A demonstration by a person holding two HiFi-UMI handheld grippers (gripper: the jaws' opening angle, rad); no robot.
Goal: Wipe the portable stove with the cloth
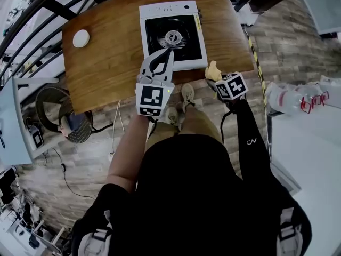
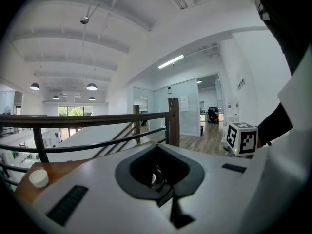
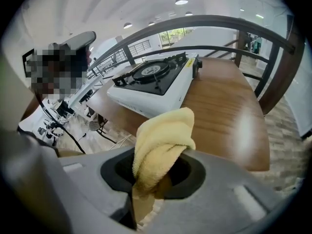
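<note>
The portable stove [image 1: 173, 33] is white with a black top and a round burner, and stands at the far middle of the wooden table [image 1: 106, 63]. My left gripper [image 1: 170, 52] hovers over the stove's near left corner, jaws together with nothing between them; its own view points up at the ceiling. My right gripper [image 1: 216, 74] is at the table's near right edge, shut on a bunched yellow cloth [image 1: 213, 71]. In the right gripper view the cloth [image 3: 163, 135] sticks up out of the right gripper [image 3: 156, 179], with the stove [image 3: 156, 79] ahead to the left.
A small white round disc [image 1: 81, 38] lies on the table's far left. A dark metal railing [image 3: 214, 23] runs behind the table. A fan [image 1: 66, 119] stands on the floor to the left. A white counter with plastic bottles [image 1: 290, 97] is at the right.
</note>
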